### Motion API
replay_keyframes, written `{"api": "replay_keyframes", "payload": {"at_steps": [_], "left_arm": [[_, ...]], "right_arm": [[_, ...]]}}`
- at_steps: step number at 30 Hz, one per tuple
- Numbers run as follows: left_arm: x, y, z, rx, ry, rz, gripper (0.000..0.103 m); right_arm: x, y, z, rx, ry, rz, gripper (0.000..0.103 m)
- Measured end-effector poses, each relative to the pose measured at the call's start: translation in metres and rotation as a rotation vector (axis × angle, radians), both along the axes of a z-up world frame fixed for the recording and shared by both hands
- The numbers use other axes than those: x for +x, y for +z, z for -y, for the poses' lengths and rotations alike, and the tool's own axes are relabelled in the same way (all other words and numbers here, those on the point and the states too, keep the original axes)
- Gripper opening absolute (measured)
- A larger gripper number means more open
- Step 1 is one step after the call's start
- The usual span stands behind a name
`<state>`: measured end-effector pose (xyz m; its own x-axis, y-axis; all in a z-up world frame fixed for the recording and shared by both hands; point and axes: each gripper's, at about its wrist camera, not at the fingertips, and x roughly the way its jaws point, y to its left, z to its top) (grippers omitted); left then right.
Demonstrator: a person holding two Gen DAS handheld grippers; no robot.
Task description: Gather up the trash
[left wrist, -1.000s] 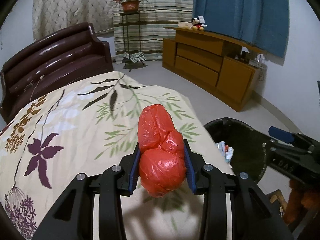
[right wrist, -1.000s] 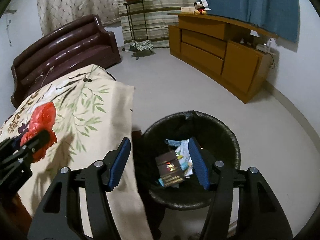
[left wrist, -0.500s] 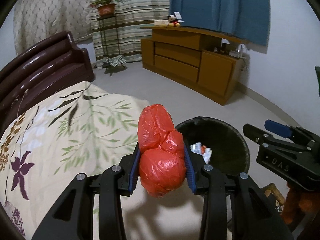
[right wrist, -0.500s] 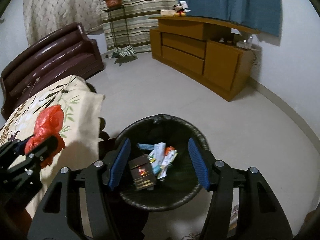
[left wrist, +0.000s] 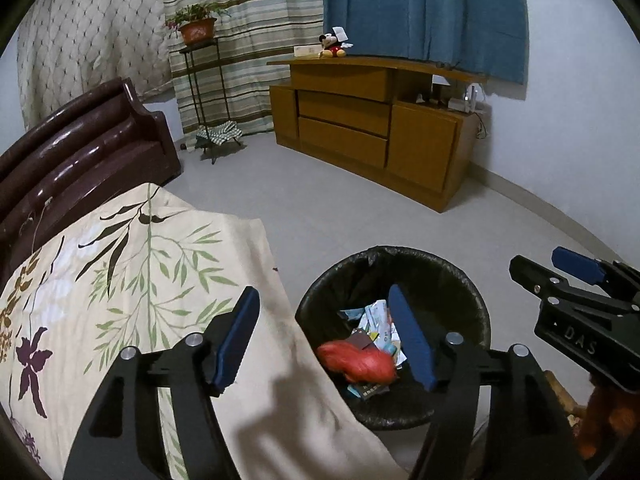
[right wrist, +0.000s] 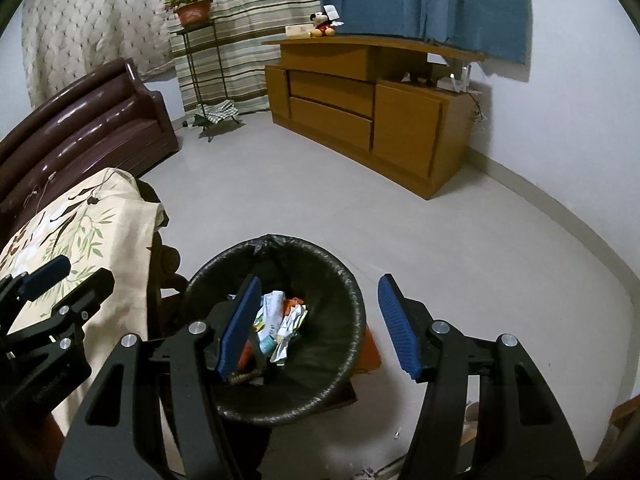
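Red plastic, a crumpled bag [left wrist: 356, 366], lay inside the black-lined trash bin [left wrist: 460, 280] among paper wrappers [left wrist: 378, 318] and a dark booklet. Only the left wrist view showed it plainly; from the right wrist view the near blue pad hid that part of the bin, leaving a thin orange-red sliver beside the pad, and the white and green wrappers [right wrist: 280, 320] showed instead. The right view also showed the bin [right wrist: 340, 280] standing on a low wooden base next to the carved dark leg of the desk.

A floral cloth [left wrist: 132, 280] covered the desk and hung down over its edge just beside the bin. Beyond lay a bare grey floor, a dark brown sofa [left wrist: 80, 148], a wooden sideboard [left wrist: 380, 132] carrying a Mickey Mouse toy [left wrist: 332, 45], a potted plant [left wrist: 198, 28] on a thin metal stand, and striped and blue curtains behind.

The left tongs [left wrist: 328, 340] were spread wide and gripped nothing, hanging over the desk's edge and the bin's near side, with the red bag seen between the pads. The right tongs [right wrist: 320, 322] were likewise spread wide and empty, over the bin's right half. Each pair showed at the margin of the other's view.
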<state>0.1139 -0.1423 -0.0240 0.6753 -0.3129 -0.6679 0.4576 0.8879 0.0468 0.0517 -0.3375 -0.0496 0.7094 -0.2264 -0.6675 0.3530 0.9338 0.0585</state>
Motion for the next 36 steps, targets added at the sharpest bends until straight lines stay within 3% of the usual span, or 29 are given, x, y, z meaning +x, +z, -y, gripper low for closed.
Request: {"api": "replay_keyframes", "payload": {"at_steps": [15,36], "left_arm": [[-0.003,0.003,0.0,-0.016,0.02,0.01,0.071],[-0.036,0.023,-0.048,-0.064,0.098,0.057,0.075]], "right_arm": [[-0.007,0.0,0.002,-0.002,-0.012,0.009,0.062],[-0.031,0.017,-0.04,-0.06,0.041,0.039,0.07]]}}
